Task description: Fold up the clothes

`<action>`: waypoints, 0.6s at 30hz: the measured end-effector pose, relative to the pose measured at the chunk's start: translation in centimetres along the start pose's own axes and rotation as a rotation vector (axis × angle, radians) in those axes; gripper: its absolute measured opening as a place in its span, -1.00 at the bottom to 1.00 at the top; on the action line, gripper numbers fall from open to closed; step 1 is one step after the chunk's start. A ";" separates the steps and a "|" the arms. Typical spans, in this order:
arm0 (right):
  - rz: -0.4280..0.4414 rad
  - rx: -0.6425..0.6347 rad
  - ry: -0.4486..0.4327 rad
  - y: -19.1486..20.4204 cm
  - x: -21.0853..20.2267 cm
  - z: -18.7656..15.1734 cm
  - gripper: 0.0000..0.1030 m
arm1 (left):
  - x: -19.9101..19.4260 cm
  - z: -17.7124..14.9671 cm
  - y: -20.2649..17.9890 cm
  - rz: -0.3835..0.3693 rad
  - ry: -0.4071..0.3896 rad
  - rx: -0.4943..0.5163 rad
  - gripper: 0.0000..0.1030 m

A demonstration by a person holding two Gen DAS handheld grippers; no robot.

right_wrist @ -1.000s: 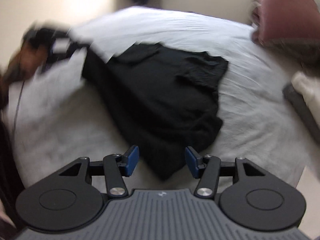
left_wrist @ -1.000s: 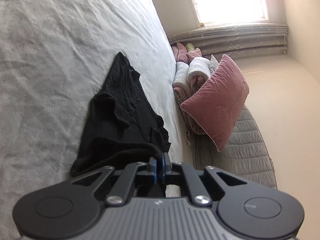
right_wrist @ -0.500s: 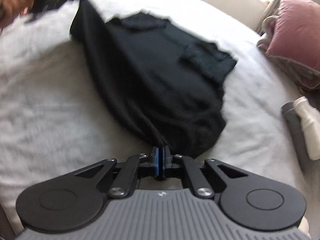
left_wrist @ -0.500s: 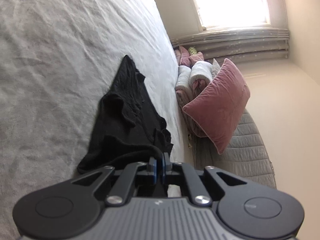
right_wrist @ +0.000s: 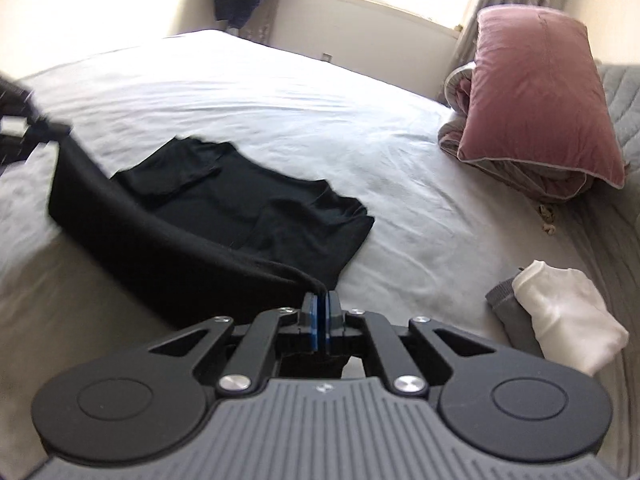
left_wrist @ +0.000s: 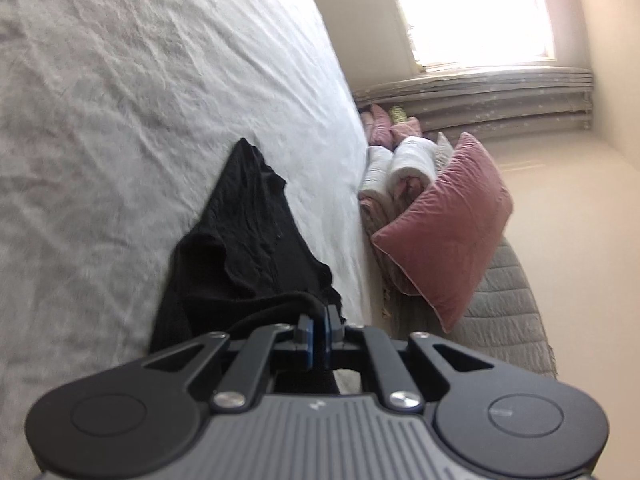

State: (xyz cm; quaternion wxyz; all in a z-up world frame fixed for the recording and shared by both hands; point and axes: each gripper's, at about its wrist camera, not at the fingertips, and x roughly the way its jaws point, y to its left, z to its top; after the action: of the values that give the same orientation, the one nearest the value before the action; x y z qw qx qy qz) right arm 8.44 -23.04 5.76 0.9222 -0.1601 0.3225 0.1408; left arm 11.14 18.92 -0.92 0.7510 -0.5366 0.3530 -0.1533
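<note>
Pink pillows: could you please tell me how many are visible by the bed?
1: the pink pillow leans on rolled bedding right of the bed; smaller pink items behind may be more.

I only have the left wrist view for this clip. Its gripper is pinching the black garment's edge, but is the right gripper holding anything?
Observer: Yes. The right gripper is shut on another corner of the black garment.
Reviewer: Is the hem between them slack?
Observer: No, it runs raised and fairly taut toward the left gripper, off the bed.
Reviewer: Anything else nearby that I can't see?
Observer: A white folded cloth lies on a grey one to the right gripper's right.
</note>
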 end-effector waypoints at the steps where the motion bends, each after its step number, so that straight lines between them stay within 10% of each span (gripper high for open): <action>1: 0.002 0.016 0.006 -0.4 0.7 0.4 -0.95 | 0.6 0.4 0.1 0.012 0.004 -0.007 -0.91; 18: 0.051 0.245 0.119 -4.9 12.9 1.5 -0.95 | 7.8 4.5 4.3 0.086 -0.029 -0.131 -0.91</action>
State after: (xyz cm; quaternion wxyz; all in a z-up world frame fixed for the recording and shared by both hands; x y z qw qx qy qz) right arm 20.72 -24.90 -0.38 0.9103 -0.0461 0.3953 0.1142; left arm 19.14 18.91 -6.93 0.7252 -0.5711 0.3741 -0.0897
